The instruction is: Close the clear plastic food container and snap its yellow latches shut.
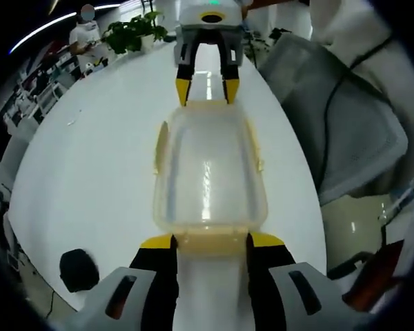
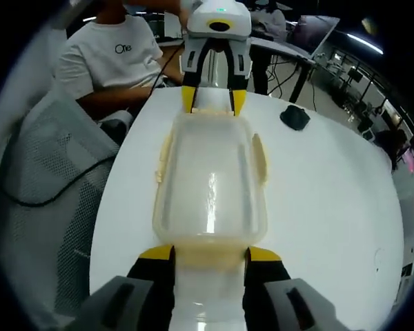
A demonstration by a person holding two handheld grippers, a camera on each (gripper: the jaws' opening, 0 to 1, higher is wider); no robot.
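Observation:
The clear plastic food container [image 1: 207,172] lies lengthwise on the white table [image 1: 90,172] with its lid on. Yellow latches hang along its long sides [image 1: 160,145] and at both ends. My left gripper [image 1: 212,241] is open, its yellow-tipped jaws flanking the near end latch [image 1: 208,245]. Facing it at the far end, my right gripper [image 1: 207,93] stands open around the other end latch. In the right gripper view the same container [image 2: 208,179] runs from my right gripper [image 2: 210,255] up to the left gripper [image 2: 214,102]; the side latches [image 2: 259,158] stick out from the rim.
A grey mesh chair [image 1: 345,131] stands at one long table edge [image 2: 41,179]. A small black object [image 2: 294,117] lies on the table near the left gripper's end. A person in a white T-shirt [image 2: 114,58] sits behind. A potted plant [image 1: 134,31] stands at the far end.

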